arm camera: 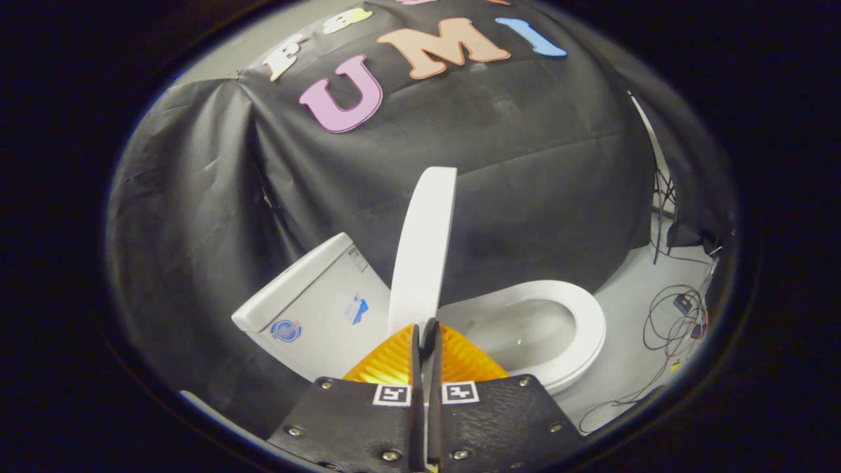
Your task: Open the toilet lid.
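Step in hand: lid-raising looks close to its end. The toilet lid (424, 246) stands near upright and edge-on, tilted slightly toward the tank (315, 299).
Gripper state: the gripper (425, 328) has its fingers drawn together, almost no gap between them. The tips sit at the lid's lower edge, but whether they pinch it or merely press against it I cannot tell.
Lid position: just ahead of the fingertips and rising beyond them, between the tank on one side and the bowl on the other.
Seat: the seat ring (578, 328) lies flat on the bowl, uncovered, with the basin visible inside.
Next move (judgement): ease the lid the last bit back until it rests against the tank, then release and back off.
Surroundings: loose cables (677, 315) on the floor beyond the bowl, well apart from the fingers.
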### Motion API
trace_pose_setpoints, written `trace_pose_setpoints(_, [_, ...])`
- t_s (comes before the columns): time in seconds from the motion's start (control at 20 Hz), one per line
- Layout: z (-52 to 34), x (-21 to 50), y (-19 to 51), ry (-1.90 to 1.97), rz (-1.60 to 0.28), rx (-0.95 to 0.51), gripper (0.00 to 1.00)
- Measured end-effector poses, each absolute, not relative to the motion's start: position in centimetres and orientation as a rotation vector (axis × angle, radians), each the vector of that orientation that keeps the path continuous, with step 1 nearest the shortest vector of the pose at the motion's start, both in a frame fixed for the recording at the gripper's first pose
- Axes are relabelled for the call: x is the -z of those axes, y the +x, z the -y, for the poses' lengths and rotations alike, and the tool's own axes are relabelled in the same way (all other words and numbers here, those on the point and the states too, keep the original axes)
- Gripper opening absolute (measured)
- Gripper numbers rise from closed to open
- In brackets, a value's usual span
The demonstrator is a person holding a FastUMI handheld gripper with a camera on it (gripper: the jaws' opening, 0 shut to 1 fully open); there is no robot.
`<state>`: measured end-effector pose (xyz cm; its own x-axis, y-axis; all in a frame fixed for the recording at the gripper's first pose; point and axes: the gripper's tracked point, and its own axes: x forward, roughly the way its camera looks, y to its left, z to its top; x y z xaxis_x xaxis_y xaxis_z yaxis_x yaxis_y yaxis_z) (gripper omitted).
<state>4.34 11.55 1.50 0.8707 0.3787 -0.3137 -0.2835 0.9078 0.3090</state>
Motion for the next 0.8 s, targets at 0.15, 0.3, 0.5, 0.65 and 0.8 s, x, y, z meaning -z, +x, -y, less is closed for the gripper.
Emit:
trace_pose_setpoints(0.15, [-12.5,-1.9,4.1,0.232,-0.365,-0.363,0.03])
trace_pose_setpoints(0.3, [-13.3,-2.3,4.0,0.216,-0.351,-0.376,0.03])
trace_pose_setpoints(0.5, [-13.6,-2.4,4.0,0.213,-0.34,-0.39,0.03])
trace_pose_setpoints(0.65, [-13.8,-2.5,4.1,0.209,-0.327,-0.397,0.03])
trace_pose_setpoints(0.8, [-14.1,-2.4,4.0,0.198,-0.32,-0.399,0.03])
